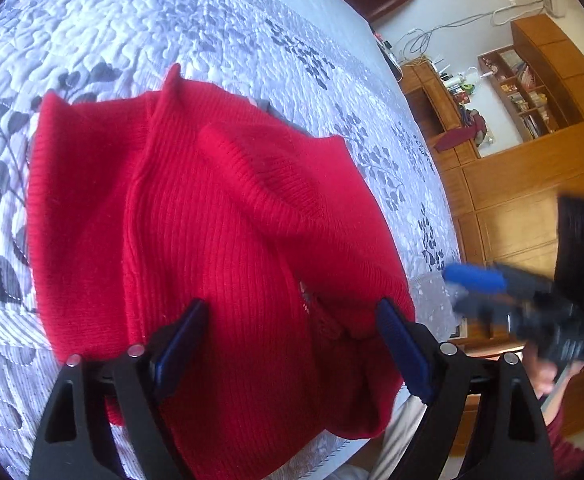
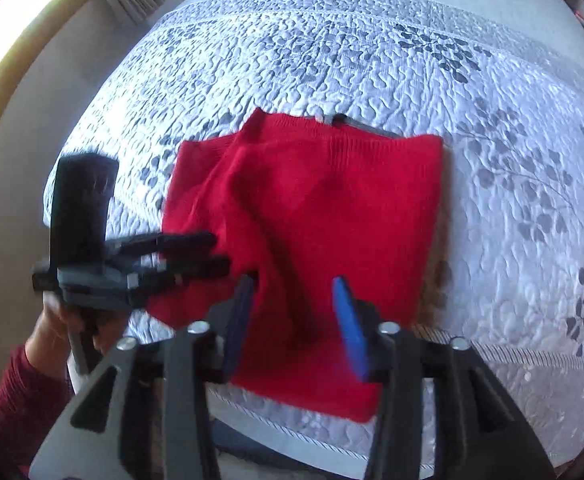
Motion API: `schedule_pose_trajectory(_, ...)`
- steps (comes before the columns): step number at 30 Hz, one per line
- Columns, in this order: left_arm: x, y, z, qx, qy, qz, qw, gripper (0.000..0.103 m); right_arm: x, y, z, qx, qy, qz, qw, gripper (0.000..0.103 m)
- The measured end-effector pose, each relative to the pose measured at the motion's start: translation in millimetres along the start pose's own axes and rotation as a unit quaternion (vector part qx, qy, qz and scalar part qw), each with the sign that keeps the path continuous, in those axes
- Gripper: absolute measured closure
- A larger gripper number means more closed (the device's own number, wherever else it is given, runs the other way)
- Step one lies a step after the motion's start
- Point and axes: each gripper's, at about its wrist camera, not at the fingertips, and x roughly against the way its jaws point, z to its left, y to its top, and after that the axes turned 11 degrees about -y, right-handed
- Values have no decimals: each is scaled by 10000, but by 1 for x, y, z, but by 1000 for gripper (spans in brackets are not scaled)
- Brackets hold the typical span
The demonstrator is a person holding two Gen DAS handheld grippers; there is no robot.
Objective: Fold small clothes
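One grey garment (image 2: 366, 125) peeks out, mostly hidden under red sweater (image 2: 304, 216).

A red ribbed knit sweater (image 2: 316, 216) lies folded and rumpled, spread just beyond both tongs' tips, held by neither.

A folded red sweater (image 2: 304, 216) lies on the quilted bedspread (image 2: 492, 128); the right gripper (image 2: 294, 324) hangs open above it, the left gripper (image 2: 221, 252) beside.
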Motion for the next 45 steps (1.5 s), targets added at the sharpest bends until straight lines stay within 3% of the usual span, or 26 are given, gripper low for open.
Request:
schedule_pose_trajectory(4,-1,4,0,118,78,60,9999,16,-4,-47,21,527,79,26,9986,50)
schedule_pose_trajectory(8,-1,10,1,296,195,84,9993,16,-16,-78,56,1060,-416,-235,9932,44)
schedule_pose_trajectory(13,-4,11,-2,310,389,179,9986,16,-32,-85,83,1486,-909,-478,9836,39)
schedule_pose_trajectory(17,-9,14,-4,344,500,218,9979,16,-49,-82,87,1571,-1105,-423,9805,39)
schedule_pose_trajectory(18,-9,14,-4,360,520,223,9977,16,-52,-81,86,1538,-1089,-421,9812,43)
schedule_pose_trajectory(20,-11,15,-5,389,555,252,9974,16,-58,-77,81,1423,-1020,-390,9838,62)
schedule_pose_trajectory(22,-11,15,-6,435,583,307,9969,16,-61,-73,69,1190,-835,-288,9890,93)
schedule_pose_trajectory(25,-7,17,-5,632,480,337,9963,16,-55,-67,43,609,-144,-227,9978,95)
schedule_pose_trajectory(30,11,20,3,1339,-267,42,9906,16,-29,-62,-1,-233,897,-346,9951,96)
schedule_pose_trajectory(33,10,23,-5,1360,-290,43,9903,16,-14,-62,-12,-405,1006,-493,9929,96)
schedule_pose_trajectory(38,-13,27,-11,1627,-666,253,9841,16,7,-63,-19,-460,1138,-704,9899,96)
schedule_pose_trajectory(42,-31,29,-5,1963,-617,368,9779,16,17,-63,-25,-524,1232,-820,9876,96)
schedule_pose_trajectory(45,-37,33,-2,2041,-706,308,9759,22,22,-66,-31,-545,1286,-875,9863,96)
